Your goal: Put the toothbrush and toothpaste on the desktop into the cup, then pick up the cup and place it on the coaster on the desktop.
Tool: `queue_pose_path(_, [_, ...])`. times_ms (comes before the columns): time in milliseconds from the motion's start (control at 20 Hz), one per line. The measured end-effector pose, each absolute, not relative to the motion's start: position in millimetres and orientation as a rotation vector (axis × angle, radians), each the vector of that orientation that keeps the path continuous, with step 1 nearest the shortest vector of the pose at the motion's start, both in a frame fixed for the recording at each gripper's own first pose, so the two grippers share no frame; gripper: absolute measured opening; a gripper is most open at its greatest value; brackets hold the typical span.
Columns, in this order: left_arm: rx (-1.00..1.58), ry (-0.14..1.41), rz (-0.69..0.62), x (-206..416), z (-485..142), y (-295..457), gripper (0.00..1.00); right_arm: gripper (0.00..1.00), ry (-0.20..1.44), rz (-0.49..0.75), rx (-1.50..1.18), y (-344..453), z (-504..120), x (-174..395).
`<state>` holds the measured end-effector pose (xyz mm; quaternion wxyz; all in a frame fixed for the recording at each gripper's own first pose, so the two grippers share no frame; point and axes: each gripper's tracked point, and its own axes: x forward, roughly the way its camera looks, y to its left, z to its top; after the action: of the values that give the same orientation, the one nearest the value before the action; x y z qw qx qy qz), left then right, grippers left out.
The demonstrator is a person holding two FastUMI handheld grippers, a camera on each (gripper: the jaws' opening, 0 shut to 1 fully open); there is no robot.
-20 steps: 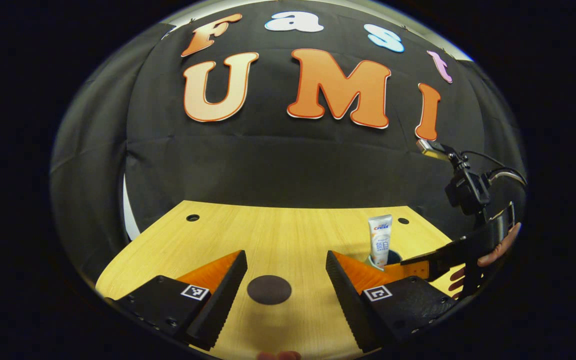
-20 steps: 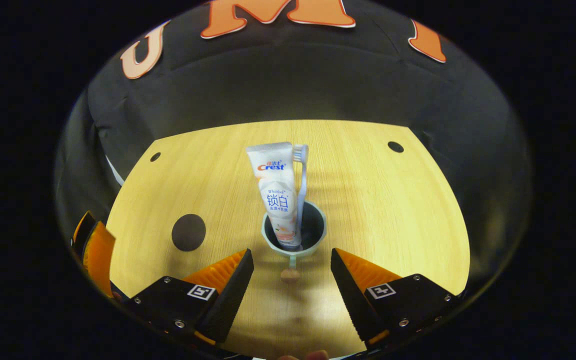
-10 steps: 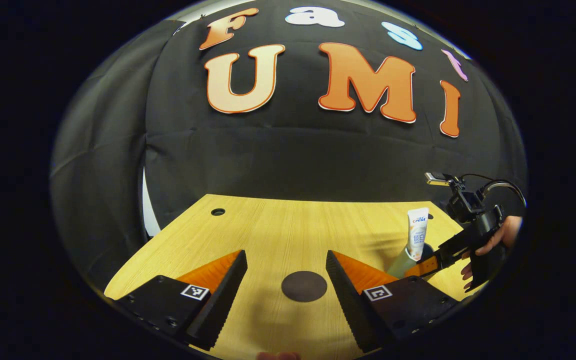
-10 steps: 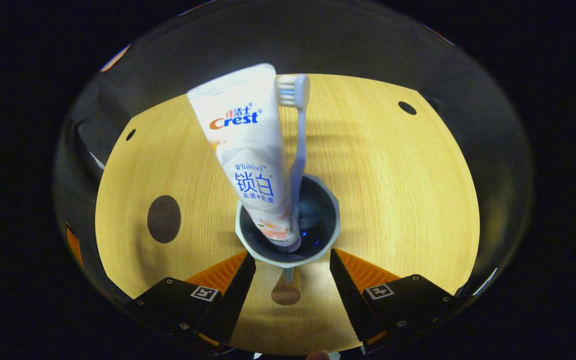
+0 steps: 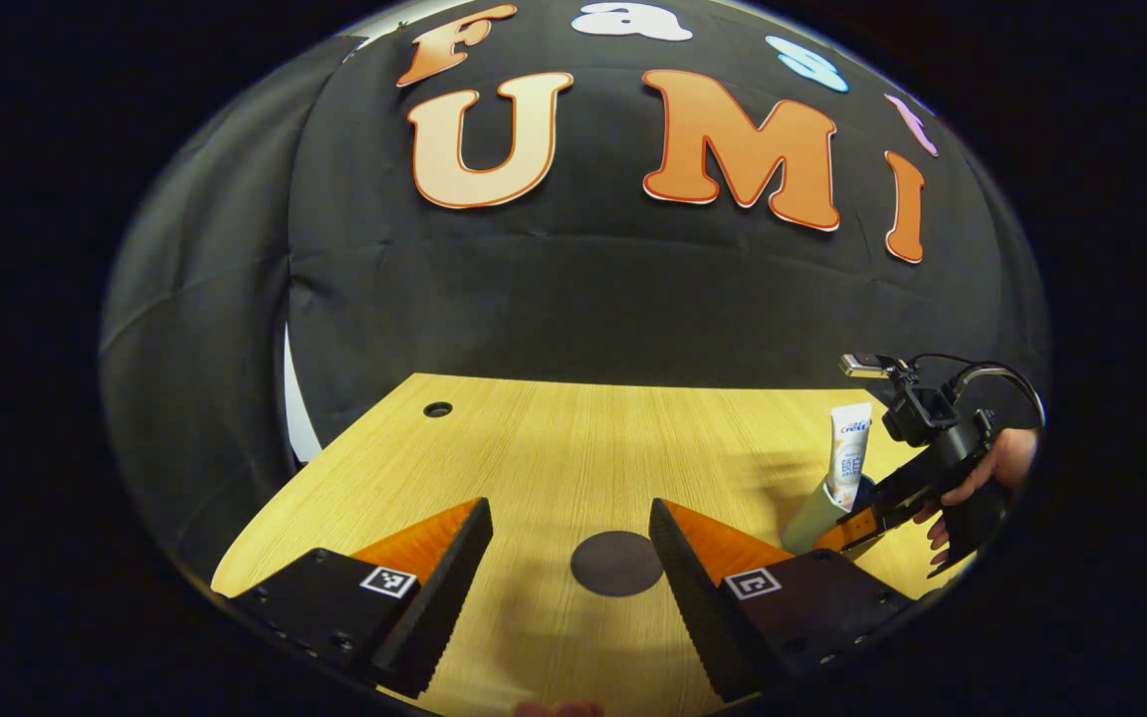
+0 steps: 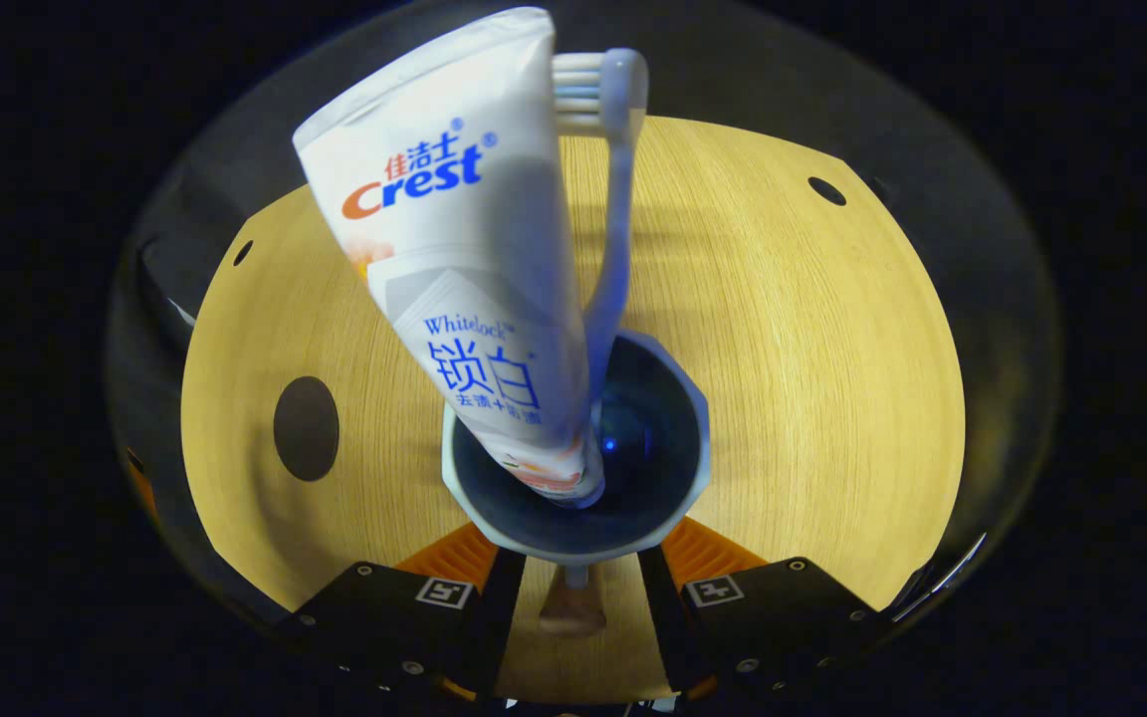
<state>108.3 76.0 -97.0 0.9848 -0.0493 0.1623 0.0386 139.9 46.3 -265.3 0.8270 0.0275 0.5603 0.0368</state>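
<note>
Right gripper view: right gripper (image 6: 573, 583) has narrowed round the cup's (image 6: 573, 468) handle, seemingly gripping — paste (image 6: 464, 259) and brush (image 6: 613, 199) stand inside; lift level; coaster (image 5: 617, 563) lies left; left gripper (image 5: 569, 578) gapes, idle.

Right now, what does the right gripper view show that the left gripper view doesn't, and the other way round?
The right gripper view looks down into the cup's dark inside and shows the toothbrush standing there, bristles up. The left gripper view shows the left gripper open above the desktop, and, from the side, the right gripper at the cup with the hand holding it. Both show the cup, the toothpaste standing in it, the dark round coaster and the desktop.
</note>
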Motion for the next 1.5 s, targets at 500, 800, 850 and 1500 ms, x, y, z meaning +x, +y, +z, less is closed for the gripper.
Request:
queue_pose_path(500, [-0.113,0.346,0.079,99,-103,84,0.96,0.25,1.221,0.060,0.041,42,-242,179])
queue_pose_path(800, [-0.112,0.349,0.099,79,-108,101,0.96,0.23,1.165,0.108,0.015,61,-198,235])
queue_pose_path(850, [-0.114,0.350,0.106,78,-109,105,0.96,0.23,1.154,0.124,0.016,70,-188,248])
queue_pose_path(1500, [-0.118,0.347,0.235,39,-114,189,0.96,0.23,1.105,0.359,-0.071,209,-108,364])
